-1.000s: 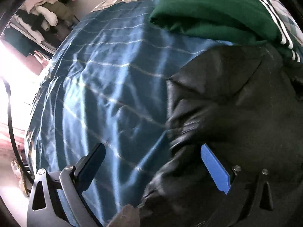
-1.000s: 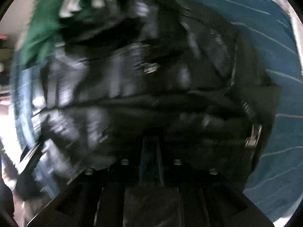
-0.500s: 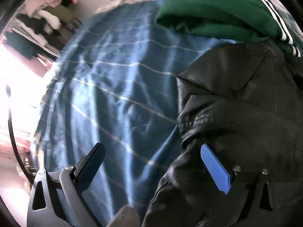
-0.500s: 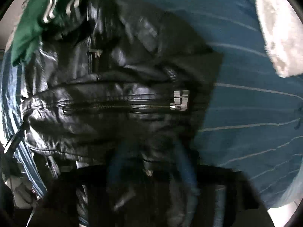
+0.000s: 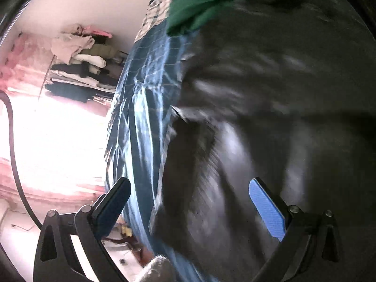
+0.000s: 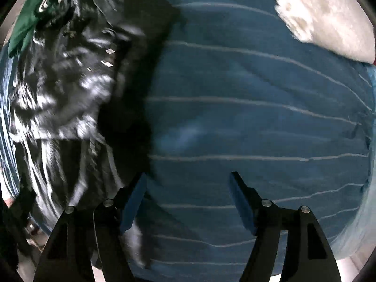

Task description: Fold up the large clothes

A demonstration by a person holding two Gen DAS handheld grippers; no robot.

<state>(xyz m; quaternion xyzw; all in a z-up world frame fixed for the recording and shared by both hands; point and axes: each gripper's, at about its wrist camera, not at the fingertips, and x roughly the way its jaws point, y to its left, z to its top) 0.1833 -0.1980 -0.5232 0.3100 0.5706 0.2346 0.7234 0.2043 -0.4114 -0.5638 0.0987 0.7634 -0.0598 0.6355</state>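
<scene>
A black leather jacket [image 5: 270, 108] lies on a blue striped bedsheet [image 5: 143, 108] and fills the right of the left wrist view, blurred by motion. My left gripper [image 5: 188, 195] is open, its fingers astride the jacket's near edge, holding nothing. In the right wrist view the jacket [image 6: 70, 89] lies at the left with metal zips showing. My right gripper [image 6: 188, 192] is open and empty over the bare sheet [image 6: 246, 122], its left finger beside the jacket's edge.
A green garment with white stripes [image 5: 199, 2] lies past the jacket, also seen in the right wrist view [image 6: 25, 23]. A pale fluffy cushion [image 6: 329, 16] sits far right. Stacked clothes [image 5: 80, 56] stand by the wall beyond the bed's left edge.
My right gripper has let go of the jacket, opened and swung right over the bare sheet. My left gripper, still open, has turned and moved in close to the jacket.
</scene>
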